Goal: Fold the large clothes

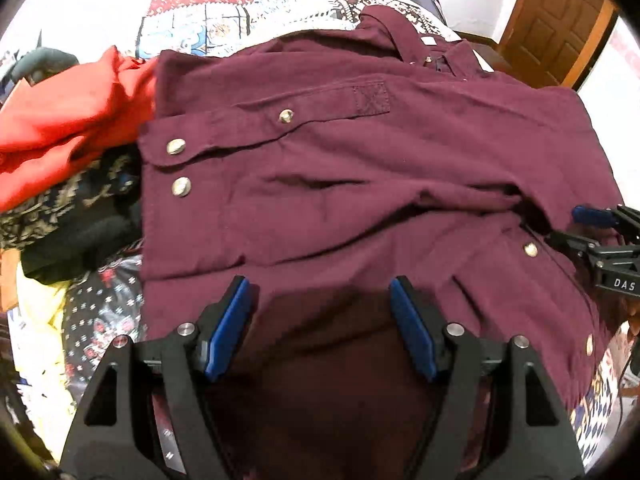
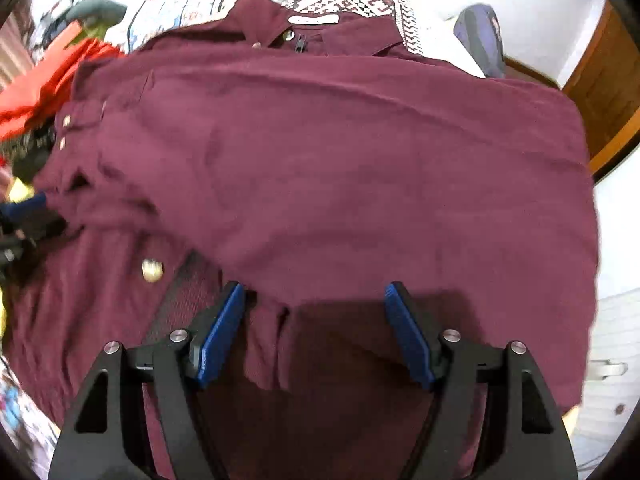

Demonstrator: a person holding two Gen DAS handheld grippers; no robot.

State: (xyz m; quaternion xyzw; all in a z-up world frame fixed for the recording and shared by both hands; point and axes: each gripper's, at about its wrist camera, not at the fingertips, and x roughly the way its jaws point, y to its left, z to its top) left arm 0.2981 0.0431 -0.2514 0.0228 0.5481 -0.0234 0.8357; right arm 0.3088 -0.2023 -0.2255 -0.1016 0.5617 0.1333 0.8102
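A large maroon jacket (image 1: 360, 160) with metal snap buttons lies spread on the bed, partly folded, collar at the far end. It fills the right wrist view too (image 2: 340, 168). My left gripper (image 1: 320, 300) is open just above the jacket's near hem, holding nothing. My right gripper (image 2: 316, 304) is open over the near hem beside a folded-over flap, holding nothing. The right gripper also shows at the right edge of the left wrist view (image 1: 600, 232); the left one shows at the left edge of the right wrist view (image 2: 24, 216).
A red garment (image 1: 68, 120) and dark patterned clothes (image 1: 80, 208) lie in a pile to the left of the jacket. A patterned patchwork bedsheet (image 1: 248, 12) lies beneath. A wooden door (image 1: 560, 28) stands at the far right.
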